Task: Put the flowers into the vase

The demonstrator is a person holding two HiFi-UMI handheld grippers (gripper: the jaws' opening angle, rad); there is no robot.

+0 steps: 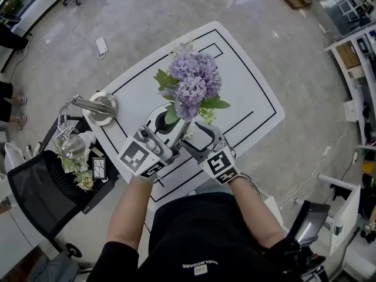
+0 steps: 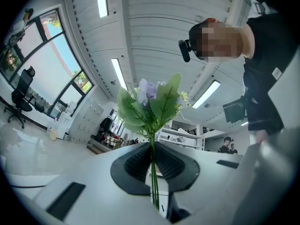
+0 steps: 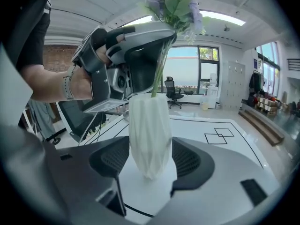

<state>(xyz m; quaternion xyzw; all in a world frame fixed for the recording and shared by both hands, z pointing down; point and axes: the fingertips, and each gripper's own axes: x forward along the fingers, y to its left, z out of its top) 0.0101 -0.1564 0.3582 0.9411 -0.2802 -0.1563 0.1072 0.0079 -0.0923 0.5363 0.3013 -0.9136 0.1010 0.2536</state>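
My left gripper (image 1: 176, 135) is shut on the green stems of a purple flower bunch (image 1: 194, 81) and holds it upright over the near part of the white table (image 1: 252, 93). In the left gripper view the stems (image 2: 153, 168) run between the closed pads, with leaves and blooms (image 2: 150, 102) above. The right gripper view shows a white faceted vase (image 3: 149, 135) standing on the table. The left gripper (image 3: 157, 36) is just above it, and the stems reach down into its mouth. My right gripper (image 3: 150, 162) is open wide, with the vase between its jaws and its sides close to the pads.
A round metal stand (image 1: 97, 106) sits at the table's left edge. Left of the table are a black side table with more flowers (image 1: 82, 175) and a black chair (image 1: 35, 192). A power strip (image 1: 101, 46) lies on the floor, and shelves (image 1: 358, 57) stand at the right.
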